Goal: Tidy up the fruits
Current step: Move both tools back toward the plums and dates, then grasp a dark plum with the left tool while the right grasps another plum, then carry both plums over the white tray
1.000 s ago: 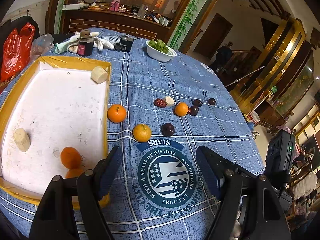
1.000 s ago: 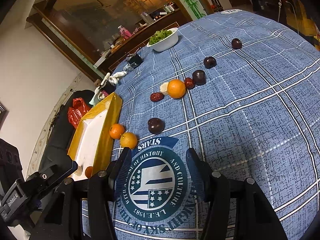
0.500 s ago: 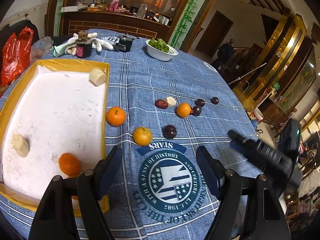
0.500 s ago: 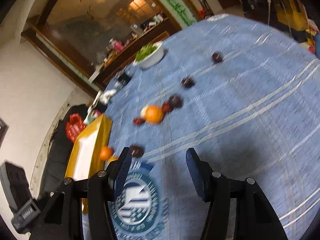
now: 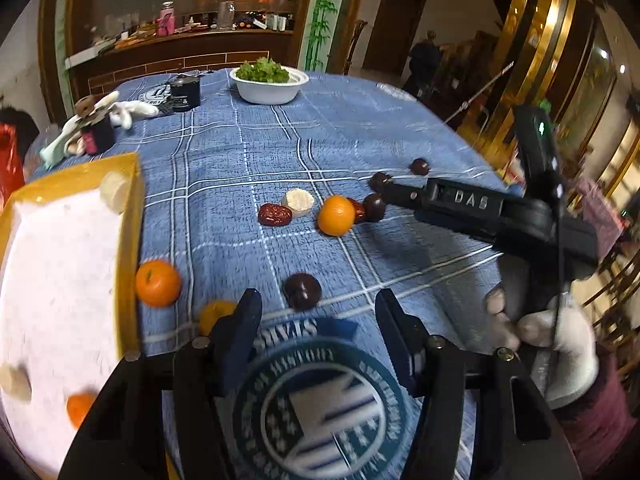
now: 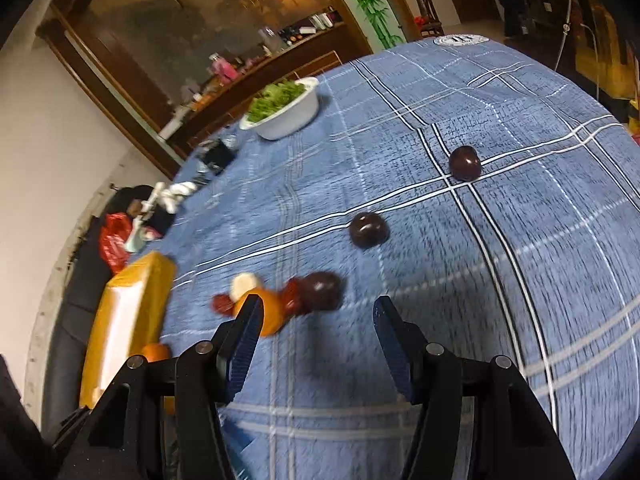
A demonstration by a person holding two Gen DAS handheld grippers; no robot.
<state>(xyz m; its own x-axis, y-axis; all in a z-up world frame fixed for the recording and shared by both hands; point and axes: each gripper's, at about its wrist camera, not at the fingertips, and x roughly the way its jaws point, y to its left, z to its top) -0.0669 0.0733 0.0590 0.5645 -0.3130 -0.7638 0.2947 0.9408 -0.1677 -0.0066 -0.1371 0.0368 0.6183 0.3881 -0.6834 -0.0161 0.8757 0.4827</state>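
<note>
On the far left of the bench sits the yellow-rimmed tray (image 5: 132,216), already holding a mandarin (image 5: 79,408) and pale slices. Just outside its rim lies an orange mandarin (image 5: 158,283), then a second one (image 5: 216,316) half hidden behind the left claw (image 5: 318,340), whose jaws are closing on nothing. A dark plum (image 5: 303,291) lies just ahead of it. Closing early could nudge that plum and send it rolling; the tray's raised rim also blocks a low carry. Farther right, a date (image 5: 275,215), a pale slice (image 5: 298,201), another mandarin (image 5: 336,221) and a dark plum (image 5: 374,207) lie bunched together, so the right claw (image 6: 318,332), released and empty, risks knocking neighbours. A salad bowl (image 5: 269,94) stands well behind.
</note>
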